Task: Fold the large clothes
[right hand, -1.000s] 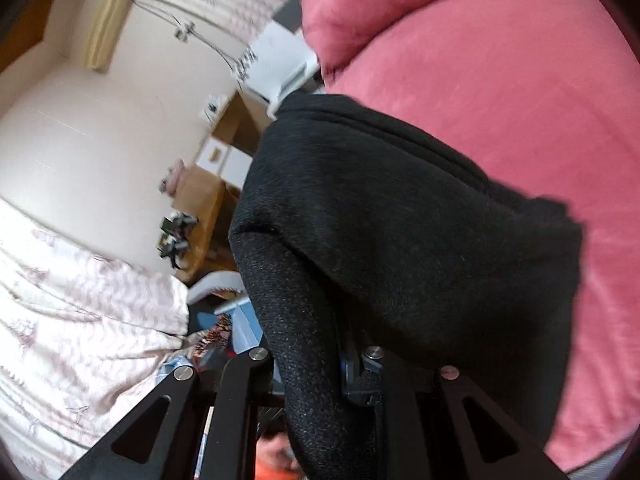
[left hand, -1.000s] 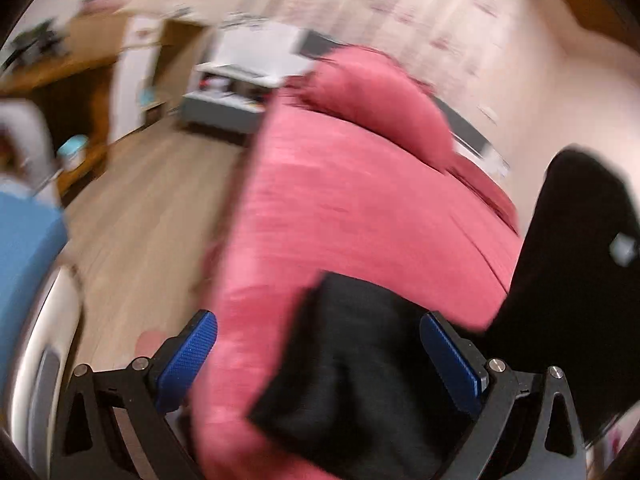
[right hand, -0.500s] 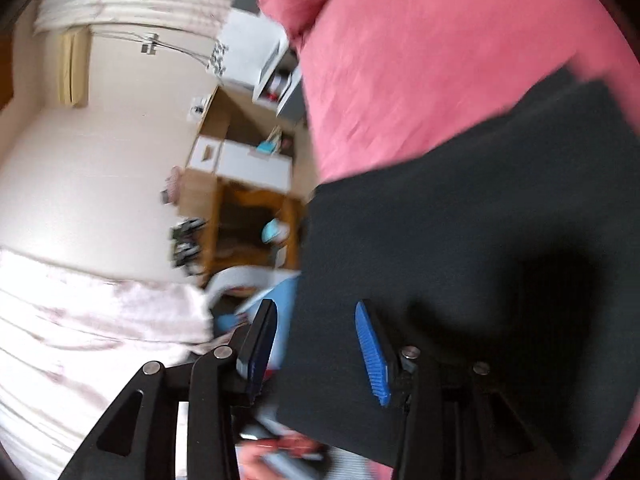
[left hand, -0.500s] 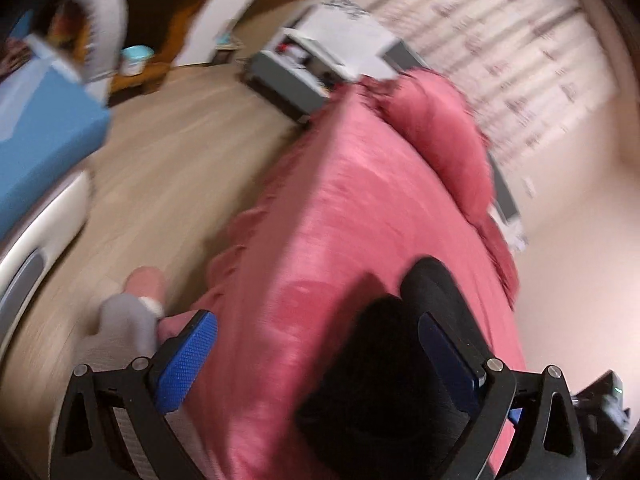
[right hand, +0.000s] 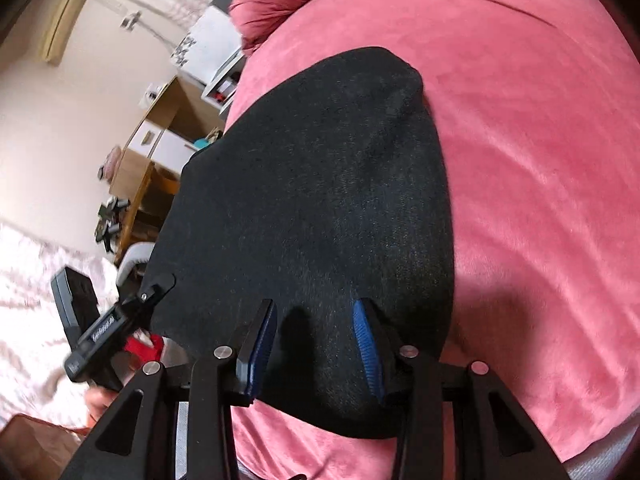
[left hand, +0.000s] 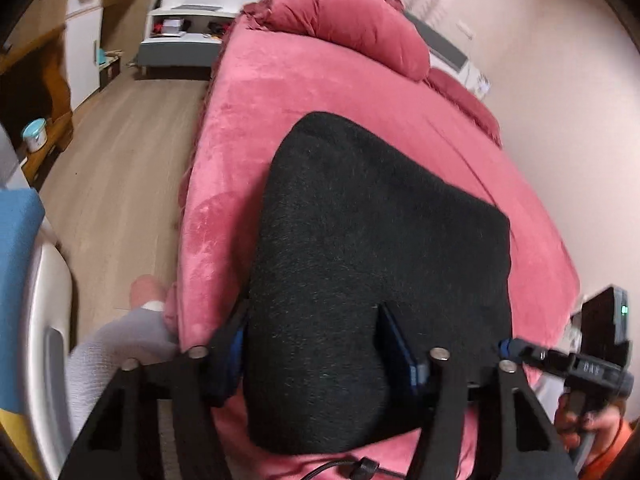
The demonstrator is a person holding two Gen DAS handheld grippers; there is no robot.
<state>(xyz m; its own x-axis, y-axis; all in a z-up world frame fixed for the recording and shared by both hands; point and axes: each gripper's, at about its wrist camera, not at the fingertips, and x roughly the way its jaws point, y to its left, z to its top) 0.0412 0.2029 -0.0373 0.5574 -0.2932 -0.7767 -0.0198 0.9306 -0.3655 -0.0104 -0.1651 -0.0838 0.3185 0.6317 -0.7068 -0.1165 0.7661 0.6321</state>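
I see a black folded garment lying on the pink bed cover, near the foot end of the bed and close to its edge. It looks like a thick, soft square with a rounded far corner. My left gripper is at the near edge of the cloth, and its jaws are closing with the cloth between them. One blue pad lies on top of the cloth and the other sits at the cloth's left side, so I cannot tell if they press it hard yet. My right gripper is spread part way, with its two blue pads resting down on the top of the same black cloth and a gap of cloth between them; it does not pinch a fold. From the left view I can see the other tool's handle at the right, held by a hand. A big pink pillow sits at the far end of the bed. The wooden floor runs along the left side of the bed, and a grey sock foot stands there by the bed's edge. A wooden desk stands by the wall in the right view.
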